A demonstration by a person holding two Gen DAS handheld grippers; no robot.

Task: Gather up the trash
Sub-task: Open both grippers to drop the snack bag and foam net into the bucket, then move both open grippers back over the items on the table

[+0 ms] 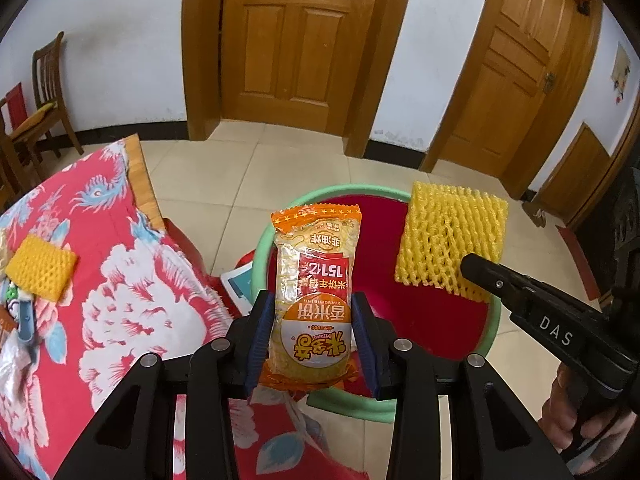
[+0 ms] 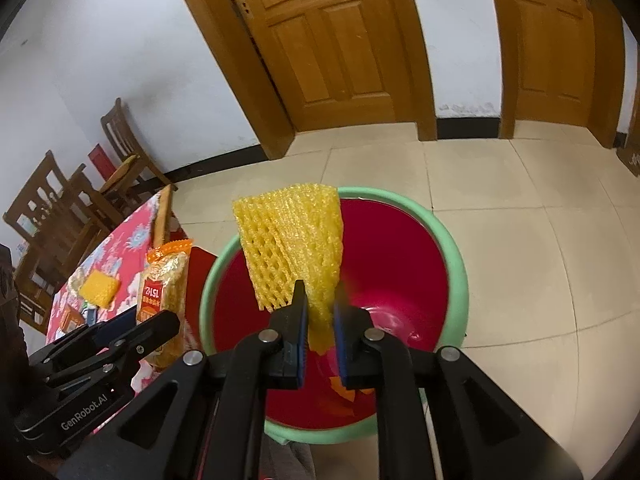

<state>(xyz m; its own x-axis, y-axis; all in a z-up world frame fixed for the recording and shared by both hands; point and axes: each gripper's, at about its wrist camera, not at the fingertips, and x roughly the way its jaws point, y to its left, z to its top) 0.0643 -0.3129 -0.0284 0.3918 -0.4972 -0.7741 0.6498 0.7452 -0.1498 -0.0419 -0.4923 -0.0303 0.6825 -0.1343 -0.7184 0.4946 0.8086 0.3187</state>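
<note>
Left claw (image 1: 312, 340): clenched on a rice-cracker packet (image 1: 314, 292), blue pads pressed to both long sides, packet upright, its top edge reaching over the near-left rim of the bin (image 1: 264, 240). Right claw (image 2: 320, 332): grasping a yellow foam fruit net (image 2: 294, 240) by its lower corner, the net fanning upward and hanging above the bin's red interior, its left edge crossing the green rim. Bin: round, green-rimmed, red inside, standing on pale floor tiles (image 2: 520, 240); a few orange scraps (image 2: 344, 392) lie at its bottom, the rest of the opening free. Counter (image 1: 120, 280): covered in red floral cloth, its wooden edge running just left of the bin; a second yellow foam net (image 1: 42, 272) lies near its left side among small items too blurred to name. Floor: open tile beyond and to the right of the bin as far as two wooden doors (image 1: 296, 40). Wooden chairs (image 2: 120, 152) stand by the wall behind the counter, well apart from the bin. A hand (image 1: 584, 412) shows on the right claw's handle
</note>
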